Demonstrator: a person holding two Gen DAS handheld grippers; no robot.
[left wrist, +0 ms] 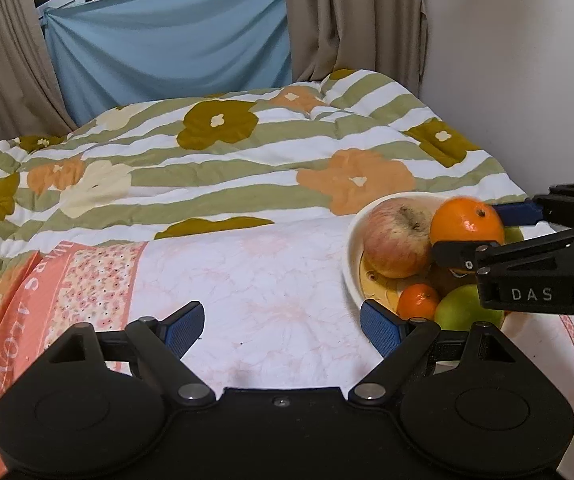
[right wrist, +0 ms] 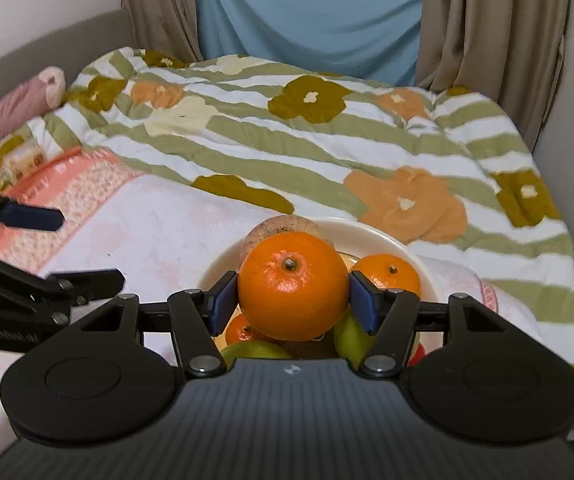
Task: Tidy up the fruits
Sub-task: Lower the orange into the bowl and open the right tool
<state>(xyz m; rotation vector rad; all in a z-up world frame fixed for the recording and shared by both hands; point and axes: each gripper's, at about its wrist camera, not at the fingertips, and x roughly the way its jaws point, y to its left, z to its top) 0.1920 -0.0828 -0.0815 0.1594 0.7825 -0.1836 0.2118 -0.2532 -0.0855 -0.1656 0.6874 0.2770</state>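
Half the red apple point(right wrist: 283, 226) hidden.

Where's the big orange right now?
The big orange sits between the right gripper pads, held above the white bowl. In the left wrist view it is at the right, beside the red apple.

A home bedroom: a bed under a floral quilt point(left wrist: 247, 152), beige curtains point(left wrist: 351, 16) at the window.
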